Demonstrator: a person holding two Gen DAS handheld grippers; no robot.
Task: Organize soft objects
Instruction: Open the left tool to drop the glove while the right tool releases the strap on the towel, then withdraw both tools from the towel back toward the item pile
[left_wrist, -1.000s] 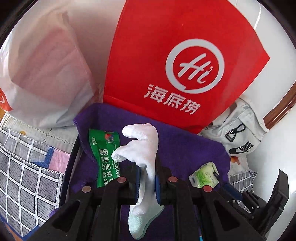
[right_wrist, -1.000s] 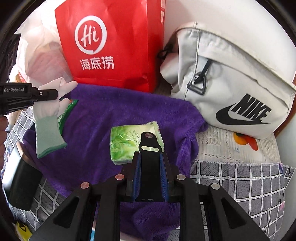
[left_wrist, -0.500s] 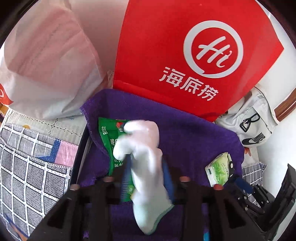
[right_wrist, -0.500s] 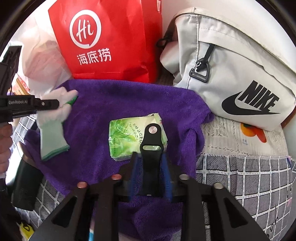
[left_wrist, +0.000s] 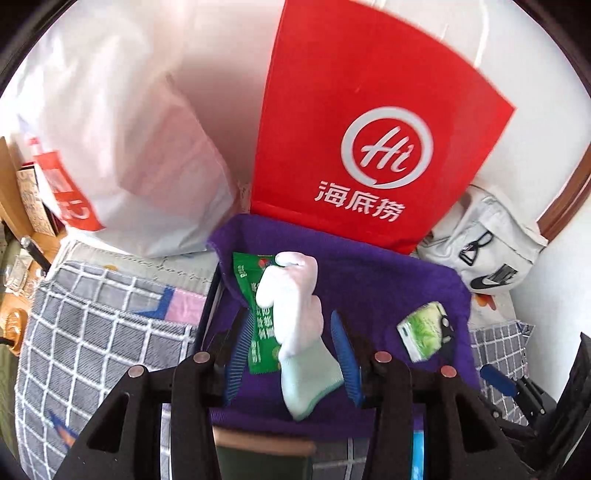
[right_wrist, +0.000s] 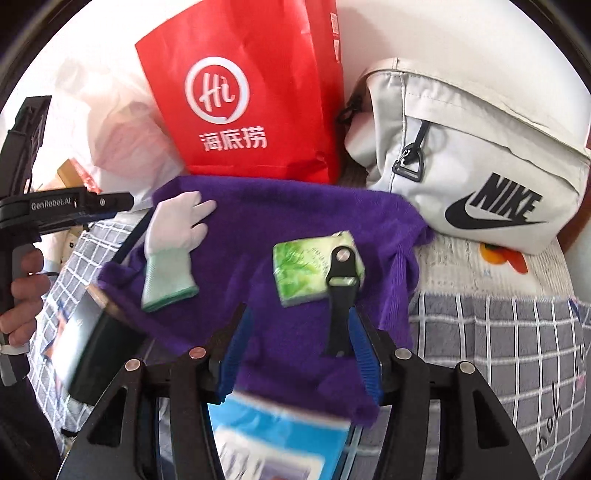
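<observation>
Both tongs (left_wrist: 291, 354) (right_wrist: 299, 354) just opened above purple towel (right_wrist: 295, 221).

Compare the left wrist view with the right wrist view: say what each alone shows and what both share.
Only the left wrist view shows the green sachet under the glove. Only the right shows a hand on the left gripper's handle and a blue booklet. Both show the purple towel, red bag, tissue pack, strap and Nike bag.
</observation>
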